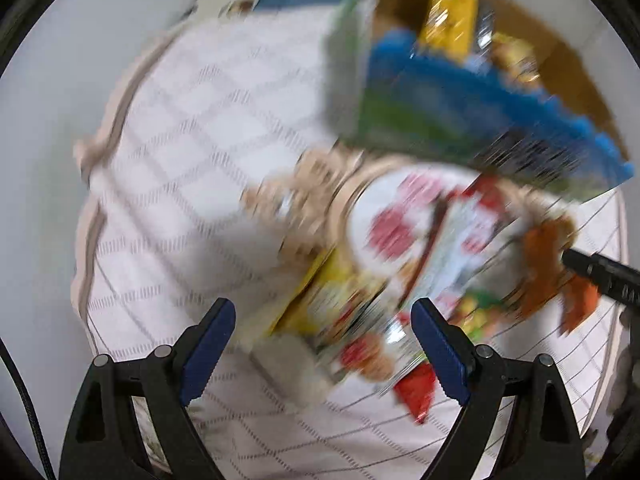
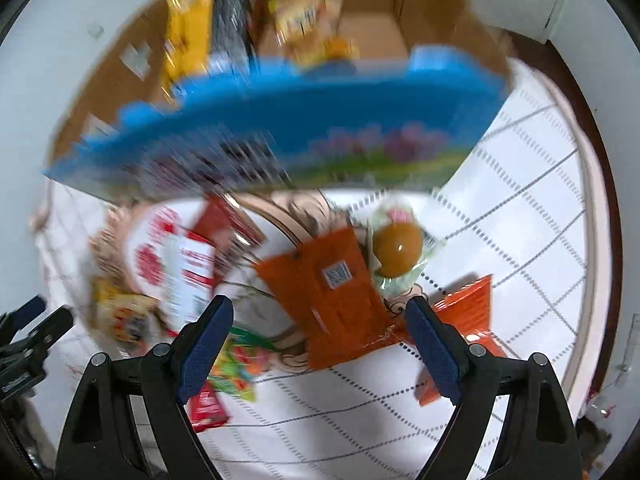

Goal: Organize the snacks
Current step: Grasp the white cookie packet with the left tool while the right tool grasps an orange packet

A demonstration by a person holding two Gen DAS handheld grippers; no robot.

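The flat orange foil packet (image 2: pixel 332 300) lies just ahead between the right gripper's (image 2: pixel 320 344) spread, empty jaws (the left gripper (image 1: pixel 324 344) gapes too).

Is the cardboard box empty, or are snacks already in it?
Not empty. The right wrist view shows the box holding a yellow bag, a dark pack and another yellow pack. Blur hides any more.

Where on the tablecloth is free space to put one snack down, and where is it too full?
Free: the checked tablecloth left of the snack pile, and the cloth right of the orange packet. Crowded: the pile around the red-and-white packet and the cardboard box behind the blue bag.
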